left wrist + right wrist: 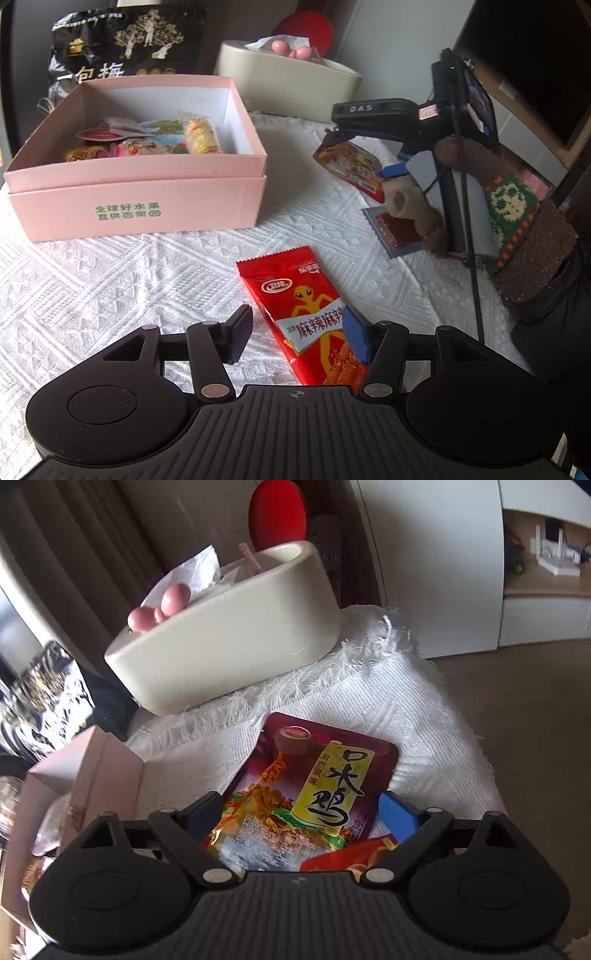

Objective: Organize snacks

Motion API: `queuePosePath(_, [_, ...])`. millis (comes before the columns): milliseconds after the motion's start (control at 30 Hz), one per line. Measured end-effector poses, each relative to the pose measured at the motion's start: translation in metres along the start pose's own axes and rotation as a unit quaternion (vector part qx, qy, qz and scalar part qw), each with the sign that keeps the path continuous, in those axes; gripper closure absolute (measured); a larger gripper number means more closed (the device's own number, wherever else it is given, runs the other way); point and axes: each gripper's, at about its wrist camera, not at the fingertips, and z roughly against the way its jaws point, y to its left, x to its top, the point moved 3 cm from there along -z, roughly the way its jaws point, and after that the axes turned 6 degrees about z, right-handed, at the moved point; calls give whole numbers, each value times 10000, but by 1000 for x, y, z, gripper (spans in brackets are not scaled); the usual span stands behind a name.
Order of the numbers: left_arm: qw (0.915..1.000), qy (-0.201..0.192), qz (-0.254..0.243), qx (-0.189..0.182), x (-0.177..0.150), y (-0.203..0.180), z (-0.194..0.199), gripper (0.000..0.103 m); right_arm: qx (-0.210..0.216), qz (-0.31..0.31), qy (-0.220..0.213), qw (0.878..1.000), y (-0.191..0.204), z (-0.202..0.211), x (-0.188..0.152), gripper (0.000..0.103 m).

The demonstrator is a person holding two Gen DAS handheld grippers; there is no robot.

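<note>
Several wrapped snacks (147, 142) fill the pink box (136, 195) at left on the white cloth (110, 277). Right of it, a red packet (306, 314) lies flat, long axis running away from the left gripper (297, 338), whose fingers straddle its near end, spread wide. Farther right, the right gripper (338, 134) pinches a maroon pouch (306, 794); only its own camera shows the pouch's yellow label and the cream tissue box (229, 653) beyond.

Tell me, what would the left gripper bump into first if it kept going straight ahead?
Probably the red snack packet, which already lies between the open left gripper fingers. Beyond it is bare white cloth; the pink box sits off to the left.
</note>
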Motion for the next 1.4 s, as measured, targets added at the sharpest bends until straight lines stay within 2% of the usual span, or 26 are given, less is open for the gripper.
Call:
queuePosePath(100, [10000,-38,-2,14,1,2,3,44,-407,659,0,9970,26,-15,-6,3])
queuePosePath(167, [10000,-45,2,34,1,4,4,44,-380,886,-99,9953,33,-17,-9,9])
queuePosePath(233, [10000,-31,72,45,1,8,3,44,-194,1136,-179,9932,35,-11,-12,31])
queuePosePath(267, [9999,-29,108,51,1,9,2,44,-80,1229,-201,9922,36,-6,-14,35])
queuePosePath(300, [9999,-32,136,49,1,10,1,44,58,1334,-198,9908,36,0,-17,44])
queuePosePath(333, [9999,-35,159,30,1,10,1,44,162,1450,-223,9891,37,7,-20,66])
queuePosePath(400, [9998,-30,170,-21,1,9,0,44,317,1658,-189,9855,38,21,-26,101])
queuePosePath(467, [9999,-14,138,-63,0,5,0,44,731,1664,-63,9833,36,34,-34,102])
queuePosePath(533, [9999,-10,75,-110,-1,1,1,44,871,1883,-79,9782,36,52,-45,102])
queuePosePath(600, [9999,-45,25,-112,-1,-2,5,44,783,2066,-234,9750,34,66,-53,102])
queuePosePath(667, [9999,-111,-8,-86,1,-3,8,44,657,1975,-455,9770,18,83,-54,101])
queuePosePath(700, [9998,-155,-48,-111,3,-6,8,44,606,1903,-587,9781,8,91,-54,97])
queuePosePath(767, [9992,-193,-221,-284,11,-16,5,44,416,1816,-763,9795,-13,102,-54,80])
queuePosePath(800, [9983,-216,-384,-388,17,-24,2,44,315,1730,-813,9811,-24,105,-53,61])
queuePosePath(833, [9962,-255,-636,-545,24,-35,-2,44,235,1618,-841,9830,-34,107,-52,51])
queuePosePath(900, [9888,-277,-1176,-879,39,-59,-15,44,86,1378,-893,9864,-51,110,-49,48])
queuePosePath(967, [9810,-122,-1561,-1148,53,-80,-36,44,32,1258,-951,9875,-62,114,-49,47])
queuePosePath(1033, [9725,69,-1945,-1279,63,-99,-58,44,29,1140,-1010,9883,-71,118,-53,39])
queuePosePath(1133, [9571,269,-2626,-1193,67,-119,-91,44,-33,1003,-974,9902,-82,120,-65,39])
queuePosePath(1300, [9339,542,-3421,-886,58,-125,-123,43,-118,945,-879,9916,-97,120,-93,38])
queuePosePath(1400, [9351,504,-3371,-974,59,-125,-128,42,-254,881,-795,9926,-107,115,-101,38])
